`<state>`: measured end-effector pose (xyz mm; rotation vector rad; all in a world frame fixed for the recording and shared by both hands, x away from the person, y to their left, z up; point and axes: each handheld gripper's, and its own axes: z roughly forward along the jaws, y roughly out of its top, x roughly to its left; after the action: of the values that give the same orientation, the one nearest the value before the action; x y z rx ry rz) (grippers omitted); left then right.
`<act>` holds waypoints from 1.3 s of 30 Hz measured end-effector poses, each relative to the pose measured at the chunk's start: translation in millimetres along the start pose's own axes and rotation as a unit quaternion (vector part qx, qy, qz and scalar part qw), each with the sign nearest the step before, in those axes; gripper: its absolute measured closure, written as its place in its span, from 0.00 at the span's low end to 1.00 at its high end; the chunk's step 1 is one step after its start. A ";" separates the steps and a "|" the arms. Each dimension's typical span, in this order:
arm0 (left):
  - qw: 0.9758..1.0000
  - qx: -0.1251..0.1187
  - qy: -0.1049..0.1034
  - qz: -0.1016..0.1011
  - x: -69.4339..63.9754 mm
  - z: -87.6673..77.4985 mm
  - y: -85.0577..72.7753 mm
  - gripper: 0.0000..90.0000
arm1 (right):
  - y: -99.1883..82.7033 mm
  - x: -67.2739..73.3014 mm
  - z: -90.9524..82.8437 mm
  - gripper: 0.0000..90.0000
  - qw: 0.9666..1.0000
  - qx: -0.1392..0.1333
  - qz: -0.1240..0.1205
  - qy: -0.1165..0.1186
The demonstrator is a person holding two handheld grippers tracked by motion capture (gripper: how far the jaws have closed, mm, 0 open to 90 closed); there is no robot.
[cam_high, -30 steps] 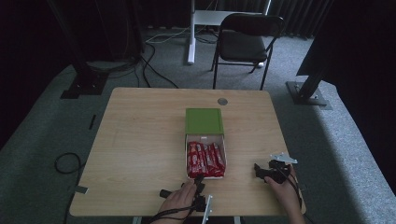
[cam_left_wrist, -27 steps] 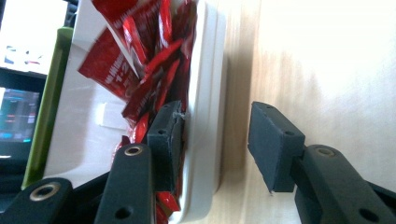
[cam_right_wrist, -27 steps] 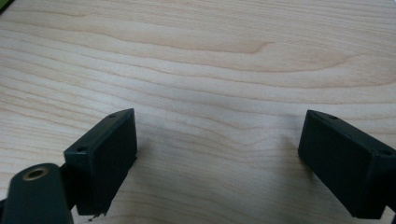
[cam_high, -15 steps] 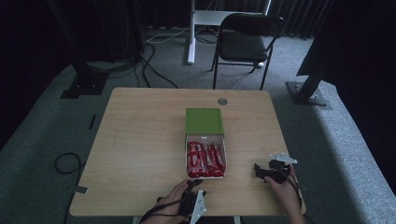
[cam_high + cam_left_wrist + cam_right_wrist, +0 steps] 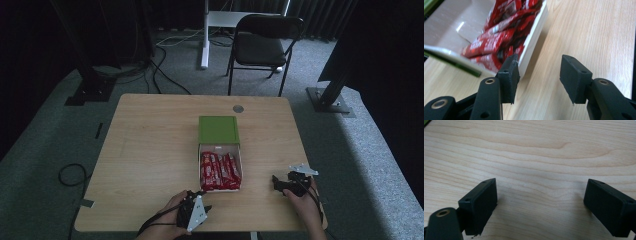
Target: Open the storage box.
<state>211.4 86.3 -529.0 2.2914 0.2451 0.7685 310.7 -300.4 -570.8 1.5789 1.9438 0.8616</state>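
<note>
A white box [image 5: 239,165] with its green lid [image 5: 218,130] folded back lies mid-table, full of red snack packets [image 5: 219,171]. My left gripper [image 5: 201,199] is at the front edge just short of the box's near left corner. In the left gripper view its jaws [image 5: 539,72] have just been opening; nothing is between them, and the box wall [image 5: 535,40] and packets [image 5: 496,42] lie just beyond the left jaw. My right gripper [image 5: 276,182] rests on the table right of the box, open [image 5: 541,195] over bare wood.
The wooden table [image 5: 150,150] has a round grey cable port [image 5: 238,108] near its far edge. A black chair [image 5: 262,45] and a white stand [image 5: 206,35] are on the carpet behind it. Cables lie on the floor at left [image 5: 72,175].
My left gripper has drawn back a little from the box toward the front edge and to the left, with its jaws wider apart. The right gripper has stayed where it was.
</note>
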 end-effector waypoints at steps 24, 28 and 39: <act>0.991 0.013 0.045 -0.126 44.2 -21.9 -50.6 0.51 | 0.0 0.0 0.0 0.13 1.000 0.000 0.000 0.000; 0.988 0.014 0.050 -0.146 50.2 -24.2 -56.9 0.47 | 0.0 0.0 0.0 0.13 1.000 0.000 0.000 0.000; 0.974 0.016 0.070 -0.213 66.2 -30.5 -76.3 0.34 | 0.0 -0.1 0.0 0.13 1.000 0.000 0.000 0.000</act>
<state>249.8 184.5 -532.3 2.1080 0.7908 0.7015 310.7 -300.4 -570.9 1.5780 1.9443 0.8611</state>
